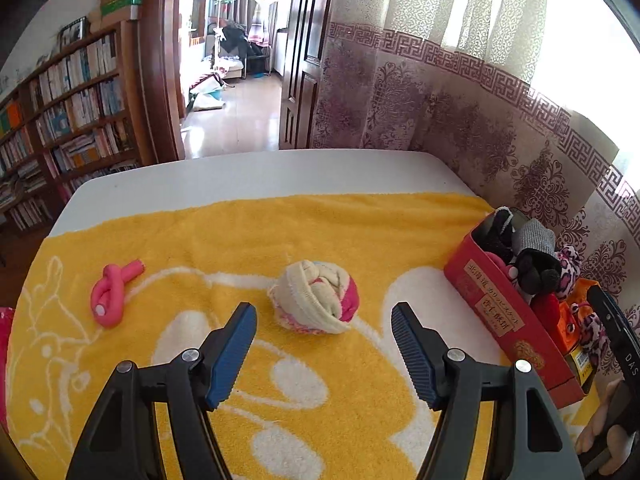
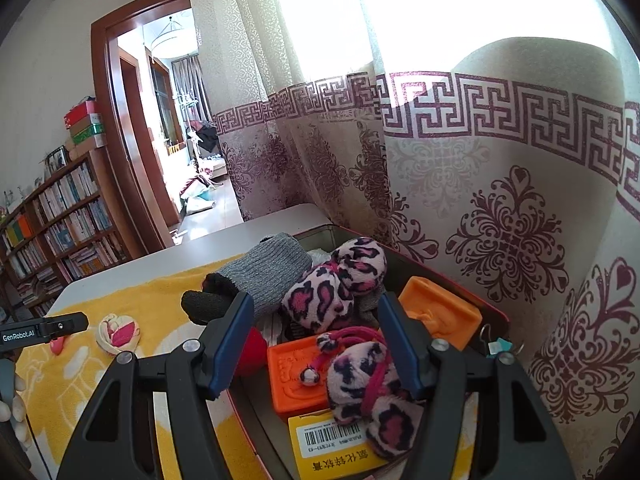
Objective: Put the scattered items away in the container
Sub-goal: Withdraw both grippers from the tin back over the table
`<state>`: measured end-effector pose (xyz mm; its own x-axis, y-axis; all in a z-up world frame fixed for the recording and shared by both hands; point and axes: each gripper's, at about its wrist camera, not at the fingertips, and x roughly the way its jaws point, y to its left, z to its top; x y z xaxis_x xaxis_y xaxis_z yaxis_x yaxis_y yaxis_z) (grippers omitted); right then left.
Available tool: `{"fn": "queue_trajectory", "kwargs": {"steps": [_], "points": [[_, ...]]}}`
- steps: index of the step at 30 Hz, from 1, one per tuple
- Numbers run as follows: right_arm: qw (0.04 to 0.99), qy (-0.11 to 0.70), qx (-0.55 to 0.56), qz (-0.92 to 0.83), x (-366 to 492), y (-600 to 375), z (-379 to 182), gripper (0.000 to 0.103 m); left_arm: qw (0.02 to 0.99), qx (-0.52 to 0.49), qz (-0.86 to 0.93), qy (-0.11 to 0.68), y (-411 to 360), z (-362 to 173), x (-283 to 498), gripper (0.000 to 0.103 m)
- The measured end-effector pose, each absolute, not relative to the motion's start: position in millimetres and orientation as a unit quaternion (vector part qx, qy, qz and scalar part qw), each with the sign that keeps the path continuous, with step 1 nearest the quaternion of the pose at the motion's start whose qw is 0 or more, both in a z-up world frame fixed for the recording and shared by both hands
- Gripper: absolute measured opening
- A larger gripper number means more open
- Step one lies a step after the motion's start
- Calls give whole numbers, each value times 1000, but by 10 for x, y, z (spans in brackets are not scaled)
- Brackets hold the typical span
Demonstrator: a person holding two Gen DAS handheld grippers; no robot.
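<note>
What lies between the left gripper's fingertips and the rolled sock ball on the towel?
Only bare yellow towel; the left gripper is open short of the sock ball, per the left wrist view.

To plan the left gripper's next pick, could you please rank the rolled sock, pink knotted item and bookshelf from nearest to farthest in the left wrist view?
1. Rolled sock, just ahead, centre.
2. Pink knotted item, ahead-left on the towel.
3. Bookshelf, far left, beyond the table.

We list our left gripper (image 1: pixel 324 354) and right gripper (image 2: pixel 316 340) alike: black angular arms, round silver screws at the pivots, ribbed blue pads (image 1: pixel 234 354) facing inward, and white "GenRobot.AI" lettering along the left one's side.
</note>
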<state>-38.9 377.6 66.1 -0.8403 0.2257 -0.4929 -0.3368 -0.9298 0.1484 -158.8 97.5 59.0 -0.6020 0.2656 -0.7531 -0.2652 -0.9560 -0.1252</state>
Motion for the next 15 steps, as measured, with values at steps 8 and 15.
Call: {"fn": "queue_trajectory", "kwargs": {"steps": [8,15], "points": [[159,81,-235,956,-384,3663,637,69,88,-418,904,-17,360,501,-1483,81],[160,68,-232,957,-376,3590,676,78,73,-420,905,-9,178,442,-1376,81]]}}
